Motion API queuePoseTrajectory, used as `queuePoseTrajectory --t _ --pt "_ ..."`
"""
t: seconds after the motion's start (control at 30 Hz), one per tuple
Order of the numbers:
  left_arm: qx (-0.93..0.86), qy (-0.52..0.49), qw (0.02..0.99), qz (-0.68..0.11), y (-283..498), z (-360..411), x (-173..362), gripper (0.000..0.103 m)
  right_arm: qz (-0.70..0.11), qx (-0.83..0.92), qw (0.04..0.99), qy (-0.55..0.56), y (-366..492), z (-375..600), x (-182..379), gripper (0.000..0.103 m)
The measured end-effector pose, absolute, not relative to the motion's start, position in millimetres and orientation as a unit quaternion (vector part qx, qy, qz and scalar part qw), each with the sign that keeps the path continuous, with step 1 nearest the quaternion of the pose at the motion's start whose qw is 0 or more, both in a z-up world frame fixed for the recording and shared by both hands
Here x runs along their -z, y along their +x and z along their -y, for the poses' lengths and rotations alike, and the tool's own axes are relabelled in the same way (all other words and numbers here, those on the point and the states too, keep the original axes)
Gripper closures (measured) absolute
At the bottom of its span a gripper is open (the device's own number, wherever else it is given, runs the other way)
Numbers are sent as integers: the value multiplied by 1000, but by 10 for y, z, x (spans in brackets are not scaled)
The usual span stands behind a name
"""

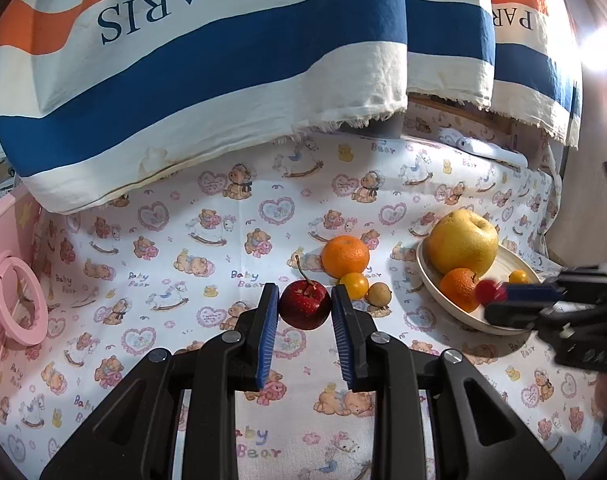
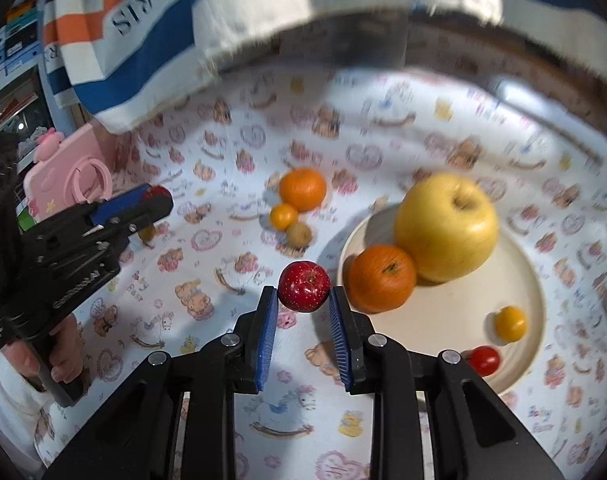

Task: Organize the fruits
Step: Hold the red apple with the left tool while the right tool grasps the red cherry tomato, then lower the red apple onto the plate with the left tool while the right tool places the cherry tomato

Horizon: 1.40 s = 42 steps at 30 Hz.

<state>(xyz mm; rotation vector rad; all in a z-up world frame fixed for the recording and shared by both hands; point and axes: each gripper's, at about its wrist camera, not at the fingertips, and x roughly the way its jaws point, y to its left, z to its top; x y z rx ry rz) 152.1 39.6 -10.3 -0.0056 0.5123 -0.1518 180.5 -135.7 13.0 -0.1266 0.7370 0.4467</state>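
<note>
Bear-print worktop [image 1: 191,240], left tongs [image 1: 305,300] pinching dark red apple [image 1: 304,305] near cream plate [image 1: 443,304], right tongs [image 2: 303,300] pinching small red apple [image 2: 303,286] beside that plate.

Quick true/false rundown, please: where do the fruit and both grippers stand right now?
1. The left gripper is shut on a stemmed red fruit. True.
2. The right gripper is empty. False: it grips a speckled red fruit.
3. The big yellow fruit sits on the plate. True.
4. Both oranges are on the plate. False: only the plated orange is; the loose orange lies on the cloth.
</note>
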Motion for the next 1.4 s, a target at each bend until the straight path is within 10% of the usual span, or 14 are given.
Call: queuePoseTrajectory --t 0.53,1.4 --pt "86 15 962 -258 1481 -311 108 77 -265 -160 951 -20 1552 2223 -386 76" --pt "206 96 918 -325 1649 1020 49 77 -392 -110 912 48 1893 2751 -210 76"
